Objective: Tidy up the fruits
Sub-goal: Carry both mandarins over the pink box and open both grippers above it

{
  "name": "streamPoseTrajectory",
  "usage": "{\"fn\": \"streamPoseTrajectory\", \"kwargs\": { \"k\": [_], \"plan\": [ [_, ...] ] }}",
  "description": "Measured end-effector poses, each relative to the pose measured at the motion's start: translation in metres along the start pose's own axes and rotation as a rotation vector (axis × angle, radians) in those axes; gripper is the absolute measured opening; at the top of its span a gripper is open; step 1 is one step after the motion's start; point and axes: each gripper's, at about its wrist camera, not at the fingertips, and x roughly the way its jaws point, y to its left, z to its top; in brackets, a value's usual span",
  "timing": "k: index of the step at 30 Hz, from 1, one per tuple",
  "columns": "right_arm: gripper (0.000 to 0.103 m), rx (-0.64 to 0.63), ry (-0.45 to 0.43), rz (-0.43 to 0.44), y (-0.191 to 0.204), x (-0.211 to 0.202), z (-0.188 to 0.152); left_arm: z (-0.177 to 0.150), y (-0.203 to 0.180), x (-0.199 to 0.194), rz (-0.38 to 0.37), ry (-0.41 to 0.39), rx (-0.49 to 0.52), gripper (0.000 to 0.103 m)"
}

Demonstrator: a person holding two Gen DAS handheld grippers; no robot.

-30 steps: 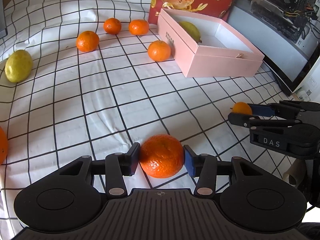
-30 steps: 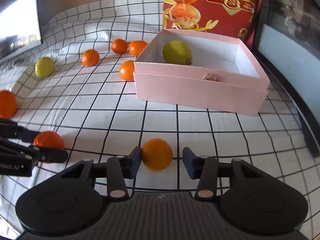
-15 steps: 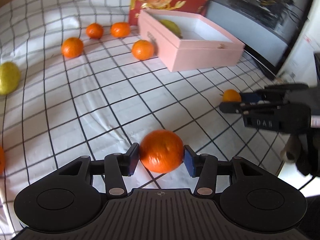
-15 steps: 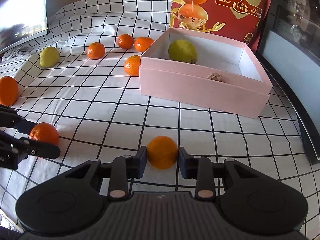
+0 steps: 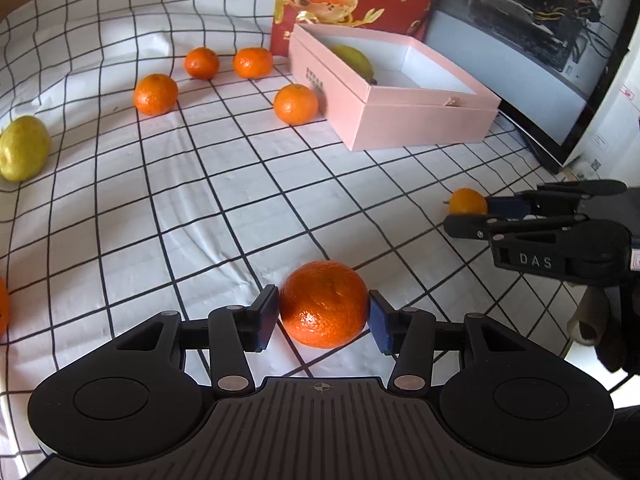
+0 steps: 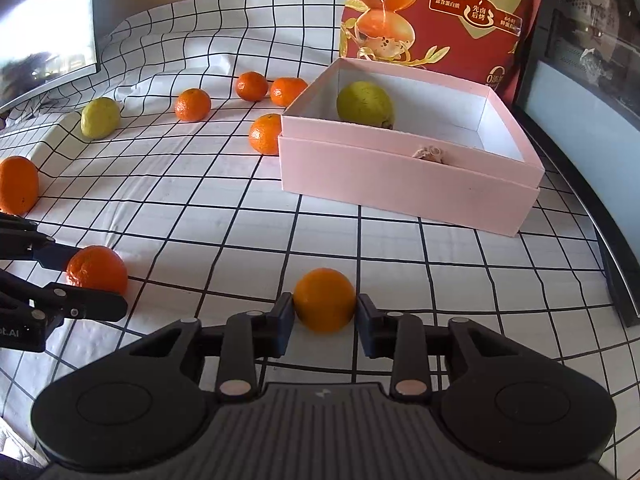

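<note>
My left gripper [image 5: 323, 312] is shut on a large, deep-orange mandarin [image 5: 324, 304], low over the checked cloth. My right gripper [image 6: 325, 312] is shut on a smaller, paler orange [image 6: 325, 300], its pads pressed on both sides. In the left wrist view the right gripper [image 5: 468, 212] shows at the right edge with that small orange [image 5: 466, 200]. The right wrist view shows the left gripper [image 6: 96, 280] at the left, holding the large mandarin [image 6: 96, 268]. Further back stands an open pink box [image 6: 400, 176] with one yellow-green fruit [image 6: 364, 104] inside.
Several mandarins lie loose left of the box, the nearest [image 6: 265, 134] against its corner. Another yellow-green fruit [image 6: 100, 117] and an orange [image 6: 16, 190] lie far left. A red snack bag [image 6: 440, 12] stands behind the box. A dark monitor [image 5: 520, 60] borders the right side.
My right gripper's jaws have closed from a gap onto the small orange. The left gripper keeps the large mandarin between its pads.
</note>
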Motion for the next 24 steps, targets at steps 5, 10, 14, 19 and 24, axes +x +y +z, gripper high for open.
{"fn": "streamPoseTrajectory", "kwargs": {
  "k": [5,10,14,19,24],
  "plan": [
    [0.032,0.002,-0.009,0.008,-0.004,-0.006,0.0,-0.003,-0.003,0.0,0.017,-0.012,0.028,0.05],
    [0.032,0.044,-0.046,0.007,-0.026,-0.023,0.013,0.01,-0.013,-0.006,0.004,-0.068,0.019,0.049],
    [0.032,0.057,-0.171,0.002,-0.056,-0.054,0.066,0.07,-0.031,-0.016,-0.049,-0.193,0.08,0.049],
    [0.032,0.014,-0.273,-0.041,-0.093,-0.078,0.158,0.166,-0.06,0.001,-0.137,-0.212,0.063,0.049],
    [0.032,-0.013,-0.288,-0.066,-0.116,-0.073,0.209,0.214,-0.081,0.07,-0.153,-0.101,0.007,0.05]
  ]
}}
